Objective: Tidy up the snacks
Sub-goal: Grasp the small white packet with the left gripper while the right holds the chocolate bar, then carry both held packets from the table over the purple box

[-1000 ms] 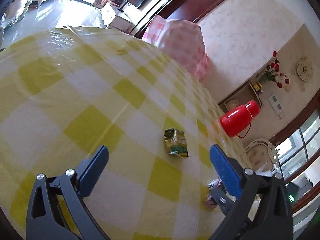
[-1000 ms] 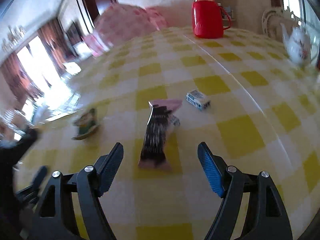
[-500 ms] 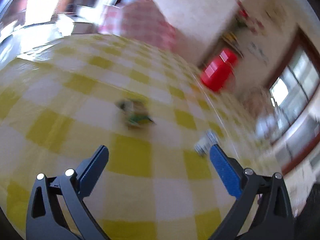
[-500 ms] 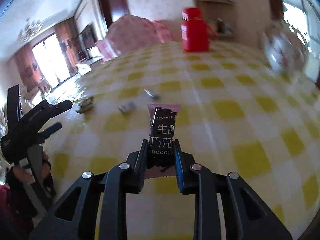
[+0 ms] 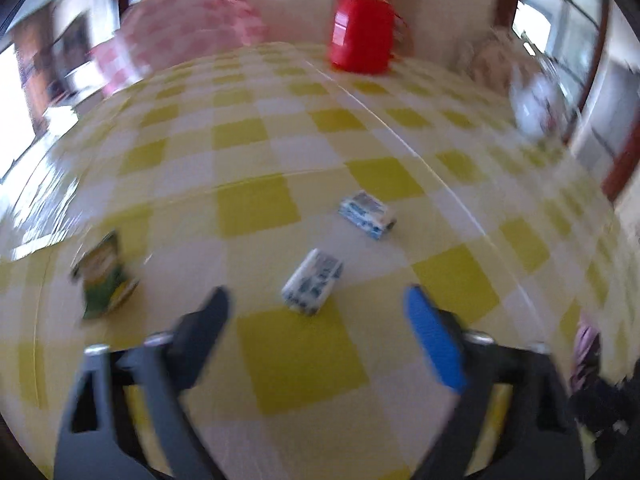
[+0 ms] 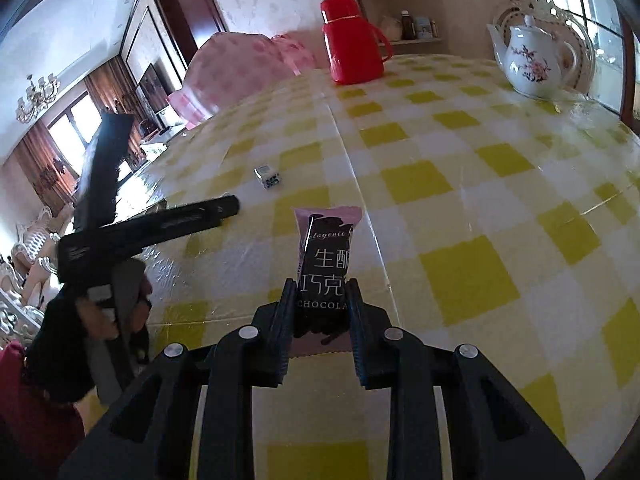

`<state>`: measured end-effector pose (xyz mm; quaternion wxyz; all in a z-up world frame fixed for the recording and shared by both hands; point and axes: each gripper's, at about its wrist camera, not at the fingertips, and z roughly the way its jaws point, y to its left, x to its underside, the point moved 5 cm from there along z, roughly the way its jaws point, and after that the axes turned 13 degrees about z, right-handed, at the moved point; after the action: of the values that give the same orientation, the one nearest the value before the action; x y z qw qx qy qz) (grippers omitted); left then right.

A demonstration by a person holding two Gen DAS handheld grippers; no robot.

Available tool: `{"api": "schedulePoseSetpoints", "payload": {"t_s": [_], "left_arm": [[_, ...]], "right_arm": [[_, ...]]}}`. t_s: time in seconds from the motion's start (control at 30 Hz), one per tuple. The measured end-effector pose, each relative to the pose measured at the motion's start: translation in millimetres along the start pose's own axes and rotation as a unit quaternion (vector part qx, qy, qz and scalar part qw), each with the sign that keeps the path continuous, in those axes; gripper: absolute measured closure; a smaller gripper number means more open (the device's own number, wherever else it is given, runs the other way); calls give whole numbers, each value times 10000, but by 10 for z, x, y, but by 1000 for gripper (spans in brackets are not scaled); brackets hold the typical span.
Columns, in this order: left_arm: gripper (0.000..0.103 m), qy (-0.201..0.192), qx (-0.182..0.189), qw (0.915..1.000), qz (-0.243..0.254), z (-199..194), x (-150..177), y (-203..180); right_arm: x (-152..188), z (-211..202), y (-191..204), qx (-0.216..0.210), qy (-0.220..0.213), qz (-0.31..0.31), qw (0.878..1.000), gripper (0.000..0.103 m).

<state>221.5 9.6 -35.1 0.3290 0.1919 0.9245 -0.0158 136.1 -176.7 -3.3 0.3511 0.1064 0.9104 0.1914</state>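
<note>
- Our right gripper [image 6: 320, 316] pinches the chocolate bar [image 6: 326, 264] above the near table [image 6: 460, 184].
- Our left gripper [image 5: 316, 320], spread and just narrowing (nothing between), should straddle the nearer white packet [image 5: 313, 282] squarely before squeezing.

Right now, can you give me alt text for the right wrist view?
The right hand-held gripper is shut on a dark chocolate packet, above a yellow-checked table. The left hand-held gripper reaches in from the left; a red flask and teapot stand behind.
</note>
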Motion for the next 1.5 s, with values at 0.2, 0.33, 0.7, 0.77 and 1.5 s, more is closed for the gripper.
{"api": "schedulePoseSetpoints", "payload": {"t_s": [0.2,0.33,0.7,0.77,1.5], "left_arm": [[82,-97,78,9986,513,25,-29,-94],[82,-393,-96,9975,579,-150,14,-180],[82,-566,62,9954,770,-699,447,-594],[82,-517,58,9949,866,-758,538,-669],[82,-290,98,9897,1396,-1593,1489,-972]], "right_arm": [[-13,-34,16,-53,-28,14,10000,78],[-11,-12,-6,9,-32,10,10000,78],[20,53,-97,42,44,105,9999,78],[39,40,-69,17,39,70,10000,78],[464,-380,254,-482,-57,-216,9986,78]]}}
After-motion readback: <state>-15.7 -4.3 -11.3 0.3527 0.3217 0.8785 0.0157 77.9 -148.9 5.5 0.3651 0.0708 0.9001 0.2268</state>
